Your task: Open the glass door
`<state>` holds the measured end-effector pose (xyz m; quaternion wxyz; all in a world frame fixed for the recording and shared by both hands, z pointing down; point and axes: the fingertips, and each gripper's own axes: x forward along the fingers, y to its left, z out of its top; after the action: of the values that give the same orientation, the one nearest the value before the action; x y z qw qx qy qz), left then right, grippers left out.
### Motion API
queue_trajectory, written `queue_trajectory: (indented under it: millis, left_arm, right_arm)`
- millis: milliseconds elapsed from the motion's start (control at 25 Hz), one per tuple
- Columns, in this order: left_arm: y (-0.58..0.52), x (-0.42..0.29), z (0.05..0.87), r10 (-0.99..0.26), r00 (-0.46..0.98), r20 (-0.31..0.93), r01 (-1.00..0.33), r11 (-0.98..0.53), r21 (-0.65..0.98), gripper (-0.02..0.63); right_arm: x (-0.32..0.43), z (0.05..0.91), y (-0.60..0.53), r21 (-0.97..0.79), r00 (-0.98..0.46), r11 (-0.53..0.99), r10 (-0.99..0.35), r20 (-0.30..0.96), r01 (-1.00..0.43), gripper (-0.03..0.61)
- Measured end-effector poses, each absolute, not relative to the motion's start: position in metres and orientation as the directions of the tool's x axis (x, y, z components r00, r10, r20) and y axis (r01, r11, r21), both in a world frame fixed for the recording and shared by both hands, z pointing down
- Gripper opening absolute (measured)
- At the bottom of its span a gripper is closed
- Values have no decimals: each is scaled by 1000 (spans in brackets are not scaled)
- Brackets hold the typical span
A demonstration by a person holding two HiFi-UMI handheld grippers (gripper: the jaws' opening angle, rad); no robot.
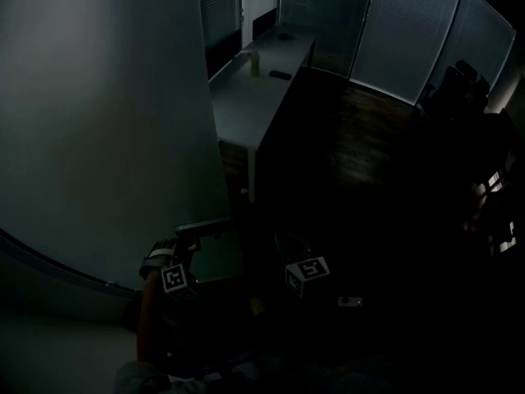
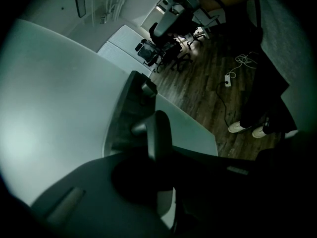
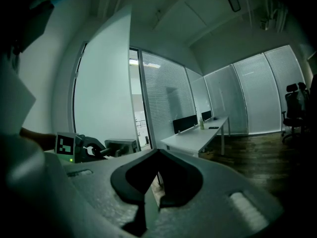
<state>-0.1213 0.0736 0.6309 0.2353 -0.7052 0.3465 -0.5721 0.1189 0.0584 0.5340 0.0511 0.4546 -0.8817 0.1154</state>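
- The room is very dim. The lower right of the head view is near black, and the right gripper [image 3: 157,152] barely shows there, its fingers lost in the dark.
- The glass door [image 1: 98,121] is cut off at the top and left of the head view, so its full outline cannot be seen.
- The door is a wide, frosted, pale grey pane filling the left of the head view. Its free edge stands beside a long white table [image 1: 246,97].
- A dark lever handle [image 2: 159,128] juts from a lock plate [image 2: 130,108] at the door's edge.
- The left gripper [image 2: 157,152] has its fingers closed on that handle.
- The right gripper's fingers are together on nothing, apart from the door.
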Motion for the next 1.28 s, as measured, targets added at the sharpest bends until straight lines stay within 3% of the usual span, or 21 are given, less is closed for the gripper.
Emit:
queue_trajectory:
  millis: [1280]
  left_arm:
    - [174, -103, 624, -752, 220, 622, -122, -654, -747, 40]
  right_arm:
    - [123, 521, 178, -146, -500, 480, -848, 173, -865, 0]
